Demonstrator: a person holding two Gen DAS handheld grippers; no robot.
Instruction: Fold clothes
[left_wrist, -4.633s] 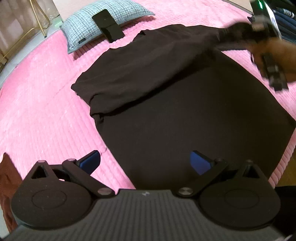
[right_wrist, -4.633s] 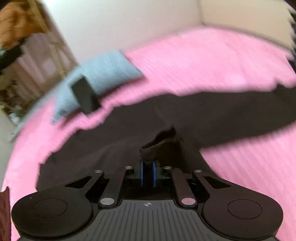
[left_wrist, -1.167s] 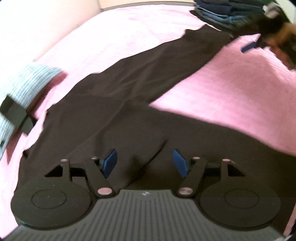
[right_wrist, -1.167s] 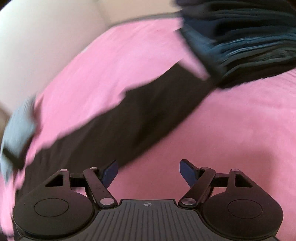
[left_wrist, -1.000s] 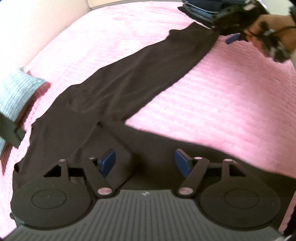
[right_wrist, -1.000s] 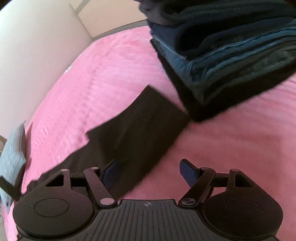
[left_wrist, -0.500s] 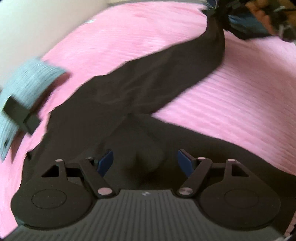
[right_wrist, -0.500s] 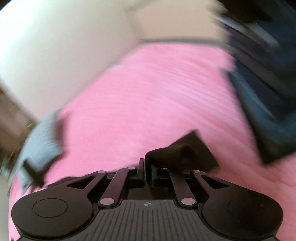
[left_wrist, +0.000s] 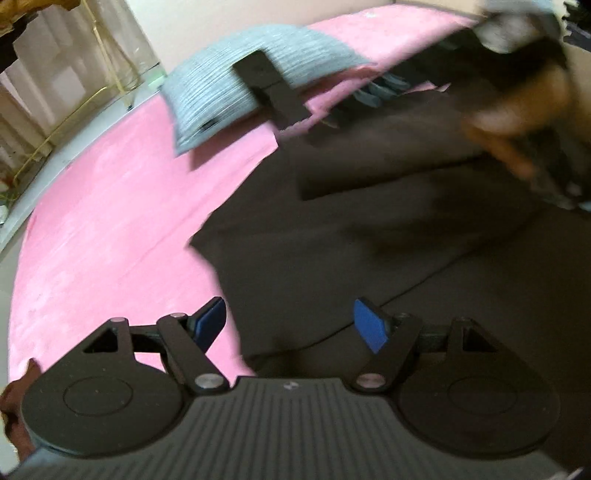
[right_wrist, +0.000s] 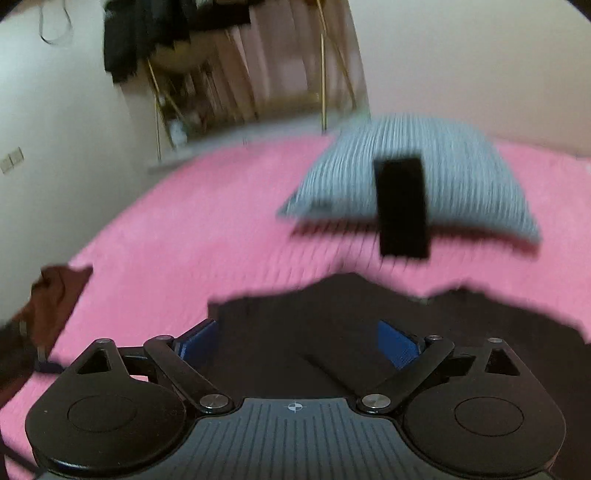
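Our right gripper (right_wrist: 295, 341) is opening its blue-padded jaws, and nothing sits between them; half a second ago they were pinched shut on the cuff of the long sleeve out by the stack of folded blue clothes. The sleeve that lay stretched across the bedspread a second ago now lies folded back over the body of the dark brown, soft knit long-sleeved garment (right_wrist: 369, 332), directly under and ahead of this gripper. We judge this sleeve fold done, so the next step is likely folding the body.

Our left gripper (left_wrist: 290, 325) has its jaws wide apart, as a second ago, and grips nothing. It hangs over the near left edge of the garment (left_wrist: 369, 240), the left pad above bare pink ribbed bedspread (left_wrist: 110, 221).

From the left gripper, the garment's long axis runs from just under the jaws away and to the right, its neck end toward the grey striped pillow (left_wrist: 240, 85) with the black rectangular device (left_wrist: 273, 88) resting on it. The folded sleeve appears to cross the body ahead and to the right, though blur hides its exact edge. A blurred hand (left_wrist: 517, 122) with the right gripper shows far ahead on the right.
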